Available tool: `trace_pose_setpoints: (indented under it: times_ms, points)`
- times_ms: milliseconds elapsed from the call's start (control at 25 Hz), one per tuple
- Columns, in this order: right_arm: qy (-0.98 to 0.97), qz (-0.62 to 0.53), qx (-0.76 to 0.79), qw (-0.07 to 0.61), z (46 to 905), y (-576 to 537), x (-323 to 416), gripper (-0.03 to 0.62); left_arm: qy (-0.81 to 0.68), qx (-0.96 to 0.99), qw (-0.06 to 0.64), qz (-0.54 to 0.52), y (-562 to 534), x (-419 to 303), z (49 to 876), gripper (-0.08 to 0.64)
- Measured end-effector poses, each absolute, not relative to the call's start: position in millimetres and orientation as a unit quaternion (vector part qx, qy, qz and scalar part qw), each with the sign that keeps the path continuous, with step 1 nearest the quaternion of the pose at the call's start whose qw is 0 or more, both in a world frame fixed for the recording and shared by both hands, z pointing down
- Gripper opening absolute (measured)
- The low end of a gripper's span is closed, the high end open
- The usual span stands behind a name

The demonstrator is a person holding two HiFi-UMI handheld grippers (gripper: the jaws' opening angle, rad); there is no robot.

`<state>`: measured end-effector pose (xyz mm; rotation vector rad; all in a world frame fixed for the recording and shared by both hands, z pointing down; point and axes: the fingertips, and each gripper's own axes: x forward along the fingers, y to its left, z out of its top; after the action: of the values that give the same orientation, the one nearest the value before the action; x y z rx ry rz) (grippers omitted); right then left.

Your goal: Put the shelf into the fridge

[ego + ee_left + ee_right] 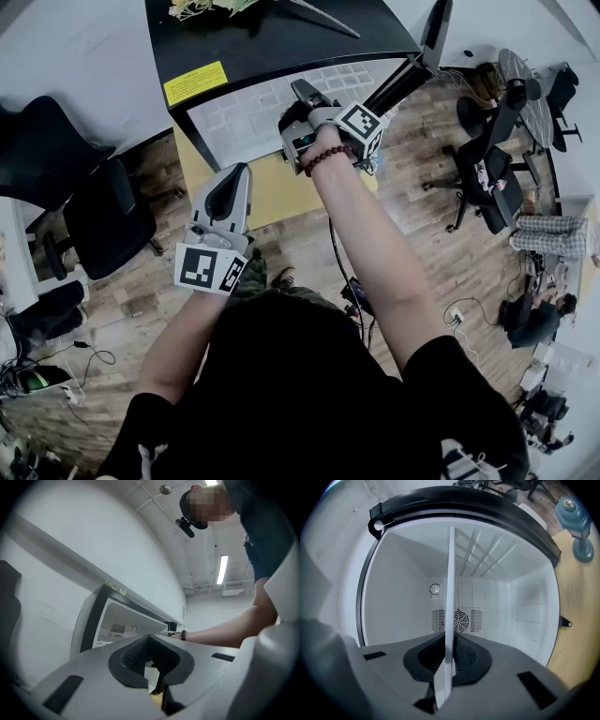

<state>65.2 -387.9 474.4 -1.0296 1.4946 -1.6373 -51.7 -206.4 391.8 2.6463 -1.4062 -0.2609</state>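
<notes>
Shelf (450, 597) juts from fridge (393, 602) above wood floor (441, 253) (chairs (103, 220) nearby).

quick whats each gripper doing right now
Left gripper: closed, nothing between its jaws.
Right gripper: closed on the white shelf, held edge-on at the open fridge.

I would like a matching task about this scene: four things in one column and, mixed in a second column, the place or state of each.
1 shelf
2 fridge
3 left gripper
4 bracelet

A open
B on the right wrist
C empty, jaws together
D clamped in the right gripper

Pairs: 1-D, 2-A, 3-C, 4-B
</notes>
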Motion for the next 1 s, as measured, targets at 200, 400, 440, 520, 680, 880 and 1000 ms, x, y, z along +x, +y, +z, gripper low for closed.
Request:
trace_pose_setpoints:
  times_ms: [200, 400, 440, 520, 680, 880, 1000]
  points:
    - [0.574, -0.629, -0.396, 0.344, 473.7, -382.9, 67.0, 0.035, -0.466, 0.878, 0.068, -0.086, -204.9, -50.5, 392.4, 0.018]
    - [0.574, -0.628, -0.399, 0.342, 475.0, -373.5, 71.1, 0.035, -0.464, 0.879, 0.067, -0.086, -203.0, -47.4, 391.3, 0.018]
    - [0.574, -0.628, -0.399, 0.342, 475.0, -371.6, 72.0, 0.035, -0.464, 0.879, 0.066, -0.087, -202.7, -46.5, 390.9, 0.018]
    - [0.575, -0.627, -0.4, 0.342, 474.4, -368.0, 73.7, 0.035, -0.463, 0.88, 0.065, -0.088, -201.5, -44.8, 390.0, 0.018]
    - [0.575, -0.626, -0.401, 0.342, 474.0, -359.9, 76.0, 0.036, -0.463, 0.88, 0.065, -0.088, -197.9, -42.2, 389.8, 0.018]
    - [0.574, -0.626, -0.404, 0.341, 474.4, -351.0, 78.8, 0.037, -0.463, 0.88, 0.063, -0.09, -193.4, -40.7, 388.2, 0.018]
    - [0.572, -0.626, -0.406, 0.34, 474.6, -347.5, 79.8, 0.037, -0.462, 0.88, 0.062, -0.091, -190.7, -40.2, 387.7, 0.018]
